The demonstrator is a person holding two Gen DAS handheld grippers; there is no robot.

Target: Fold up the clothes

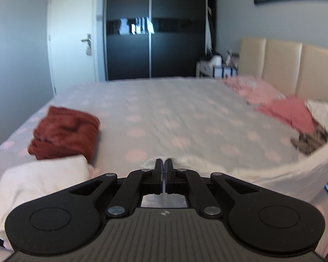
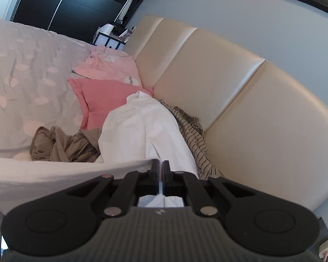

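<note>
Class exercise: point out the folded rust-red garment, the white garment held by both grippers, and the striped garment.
rust-red garment [image 1: 64,132], left wrist view, top fold.
white garment [image 2: 146,126], right wrist view, middle.
striped garment [image 2: 196,139], right wrist view, exposed edge.

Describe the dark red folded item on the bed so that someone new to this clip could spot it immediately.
Start at the wide bed with its grey cover dotted in pale pink. Near its left edge in the left wrist view lies a rust-red folded garment, partly resting on a white cloth. It is the only dark red piece, well apart from the pink clothes by the cream headboard.
</note>
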